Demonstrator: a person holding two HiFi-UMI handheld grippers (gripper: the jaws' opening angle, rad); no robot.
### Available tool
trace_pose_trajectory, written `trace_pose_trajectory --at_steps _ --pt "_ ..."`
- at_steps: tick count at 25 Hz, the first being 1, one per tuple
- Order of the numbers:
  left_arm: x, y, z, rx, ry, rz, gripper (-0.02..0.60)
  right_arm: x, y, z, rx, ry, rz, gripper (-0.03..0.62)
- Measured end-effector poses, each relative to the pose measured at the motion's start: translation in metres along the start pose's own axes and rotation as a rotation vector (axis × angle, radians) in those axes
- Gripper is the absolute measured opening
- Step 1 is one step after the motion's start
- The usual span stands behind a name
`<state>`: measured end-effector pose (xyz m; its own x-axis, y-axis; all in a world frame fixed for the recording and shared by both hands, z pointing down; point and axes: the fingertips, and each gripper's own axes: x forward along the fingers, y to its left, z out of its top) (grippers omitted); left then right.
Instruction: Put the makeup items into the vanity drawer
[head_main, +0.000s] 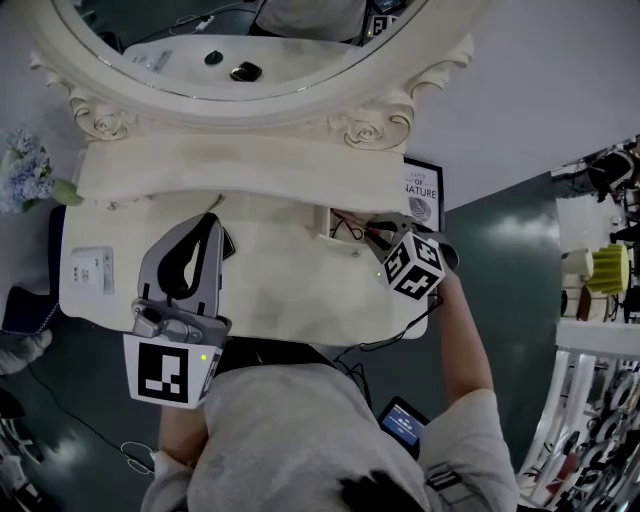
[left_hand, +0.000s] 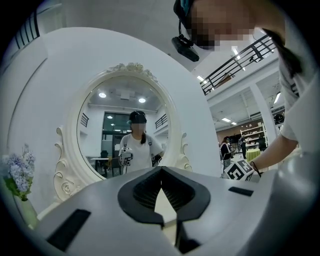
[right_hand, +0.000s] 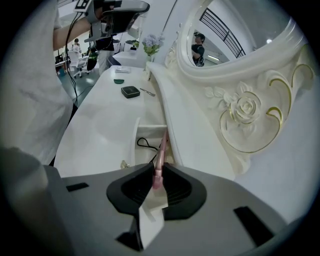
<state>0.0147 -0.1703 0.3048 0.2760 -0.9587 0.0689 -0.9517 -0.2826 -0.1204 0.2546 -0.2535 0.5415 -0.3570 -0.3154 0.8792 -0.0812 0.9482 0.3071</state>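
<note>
- Left of the open drawer (head_main: 333, 222), the left gripper (head_main: 213, 224) hovers level over the worktop (head_main: 290, 295), its fingers pressed together on nothing.
- Above the drawer's mouth, the right gripper (head_main: 372, 236) tilts steeply down, fingers clamped on a slim, rigid-looking pink makeup stick (right_hand: 161, 150), its far end aimed inside.
- The placing step appears to be in hand; the next move calls for lowering the stick in and letting go.

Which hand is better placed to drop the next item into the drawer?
Right. The right gripper pinches a pink stick, tilted down over the open drawer. The left gripper is shut, empty and off to the side of it.
</note>
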Motion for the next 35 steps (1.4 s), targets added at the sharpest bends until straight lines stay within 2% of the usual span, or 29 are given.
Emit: trace_pose_trajectory --at_steps 6,11,17,28,35 --pt "-0.001 0.005 0.002 -0.015 -0.014 0.032 0.014 0.009 -0.002 -0.004 -0.033 0.037 0.026 0.064" --pt "-0.004 0.005 -0.005 0.000 0.011 0.030 0.014 0.014 -0.002 -0.006 -0.061 0.071 0.058 0.064" --pt "-0.002 0.012 0.005 -0.046 -0.036 0.081 0.014 0.017 -0.002 -0.007 -0.094 0.103 0.087 0.064" --pt "-0.010 0.010 -0.001 -0.037 -0.016 0.070 0.014 0.018 -0.001 -0.007 -0.086 0.138 0.075 0.067" --pt "-0.018 0.016 0.006 -0.042 -0.040 0.102 0.014 0.018 -0.002 -0.008 -0.077 0.160 0.060 0.071"
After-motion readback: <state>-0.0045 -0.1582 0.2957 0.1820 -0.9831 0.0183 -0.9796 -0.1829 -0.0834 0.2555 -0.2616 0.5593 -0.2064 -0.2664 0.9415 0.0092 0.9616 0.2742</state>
